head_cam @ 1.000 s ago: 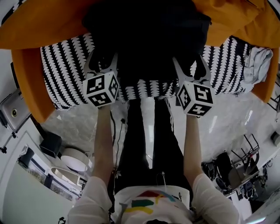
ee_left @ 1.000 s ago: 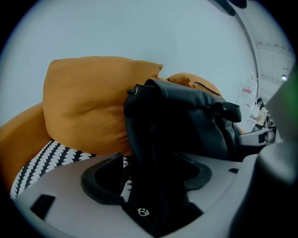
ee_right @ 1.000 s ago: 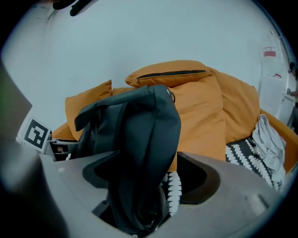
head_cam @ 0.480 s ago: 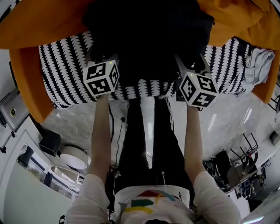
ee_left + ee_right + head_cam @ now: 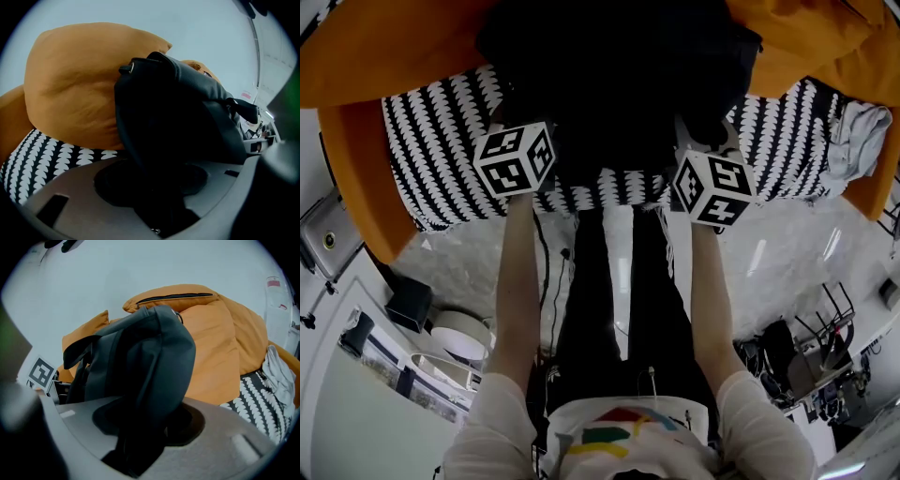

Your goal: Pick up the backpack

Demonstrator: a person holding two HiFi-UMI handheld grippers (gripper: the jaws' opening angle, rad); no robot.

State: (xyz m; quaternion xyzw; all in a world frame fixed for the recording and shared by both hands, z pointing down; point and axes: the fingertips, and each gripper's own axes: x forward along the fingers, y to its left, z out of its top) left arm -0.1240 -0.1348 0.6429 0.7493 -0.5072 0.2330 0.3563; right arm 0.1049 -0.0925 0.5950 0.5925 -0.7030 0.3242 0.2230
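The left gripper [image 5: 510, 120] and right gripper [image 5: 705, 133] have pushed further into the black fabric backpack [image 5: 619, 66] than in the earlier frames. Their marker cubes now sit at its lower edge, and their jaws have just been closing. The orange padded armchair [image 5: 356, 187] carries a black-and-white patterned seat cushion [image 5: 431, 141]. The backpack stands on this cushion, leaning against an orange back pillow [image 5: 384, 56]. Each gripper's jaws, about half closed, pinch a fold of backpack fabric: the left at its near-left side, the right at its near-right.
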